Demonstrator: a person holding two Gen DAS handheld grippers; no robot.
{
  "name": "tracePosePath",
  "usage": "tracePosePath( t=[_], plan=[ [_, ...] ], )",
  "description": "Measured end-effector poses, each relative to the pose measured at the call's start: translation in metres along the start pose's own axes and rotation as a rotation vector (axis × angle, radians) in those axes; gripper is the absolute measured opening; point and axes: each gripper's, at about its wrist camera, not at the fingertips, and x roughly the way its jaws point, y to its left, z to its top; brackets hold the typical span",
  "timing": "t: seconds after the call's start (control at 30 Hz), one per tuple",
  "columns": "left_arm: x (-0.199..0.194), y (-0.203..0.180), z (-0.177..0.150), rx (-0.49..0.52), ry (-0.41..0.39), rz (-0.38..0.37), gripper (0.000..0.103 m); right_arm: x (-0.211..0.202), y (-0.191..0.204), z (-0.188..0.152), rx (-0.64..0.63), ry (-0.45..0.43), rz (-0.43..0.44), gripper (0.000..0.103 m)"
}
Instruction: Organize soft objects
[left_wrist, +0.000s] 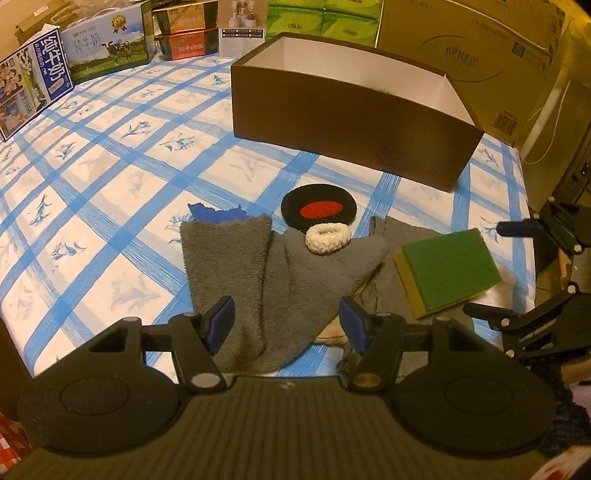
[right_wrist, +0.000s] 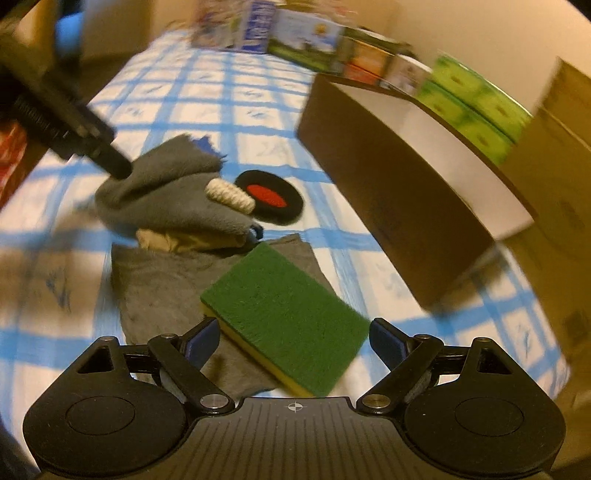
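I'm looking at a table under a white cloth (left_wrist: 110, 206) with a blue check and small flower prints, ringed at the back by milk cartons (left_wrist: 107, 40), green tissue packs (left_wrist: 325, 14) and a big cardboard carton (left_wrist: 480, 48). An open brown box (left_wrist: 343, 122) with a white inside stands toward the far right. Near my edge the soft things lie in a heap: a fluffy grey towel (left_wrist: 236, 273) with a blue scrap (left_wrist: 214, 214) showing at its far corner and something beige under it, a cream knitted ring (left_wrist: 327, 238) on top, a black round pad with a red centre (left_wrist: 319, 208) just behind, and a green-and-yellow sponge (right_wrist: 284, 314) on a flat grey cloth (right_wrist: 159, 291). My left gripper (left_wrist: 287, 325) is spread wide over the towel, holding nothing. My right gripper (right_wrist: 291, 341) is likewise wide open, its fingers either side of the sponge's near end, not closed on it; that view is blurred.
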Motion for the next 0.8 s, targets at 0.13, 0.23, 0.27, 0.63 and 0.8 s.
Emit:
tracePosePath(
  t=[0.13,0.23,0.27,0.63,0.8],
  plan=[
    [0.006,-0.002,0.0,0.003,0.012,-0.005,0.06,0.017,0.0,0.001,-0.115,0.015,0.045,0.09],
    [0.01,-0.003,0.0,0.007,0.019,-0.004,0.06,0.032,0.001,0.002,-0.183,0.033,0.046,0.09],
    [0.012,-0.004,0.0,0.008,0.023,-0.004,0.06,0.037,0.0,0.003,-0.189,0.039,0.048,0.09],
    [0.022,-0.01,0.004,0.024,0.028,-0.004,0.06,0.046,-0.02,0.006,-0.13,0.048,0.161,0.079],
    [0.024,-0.009,0.004,0.02,0.033,-0.002,0.06,0.03,-0.023,0.012,-0.069,0.027,0.168,0.057]
  ],
)
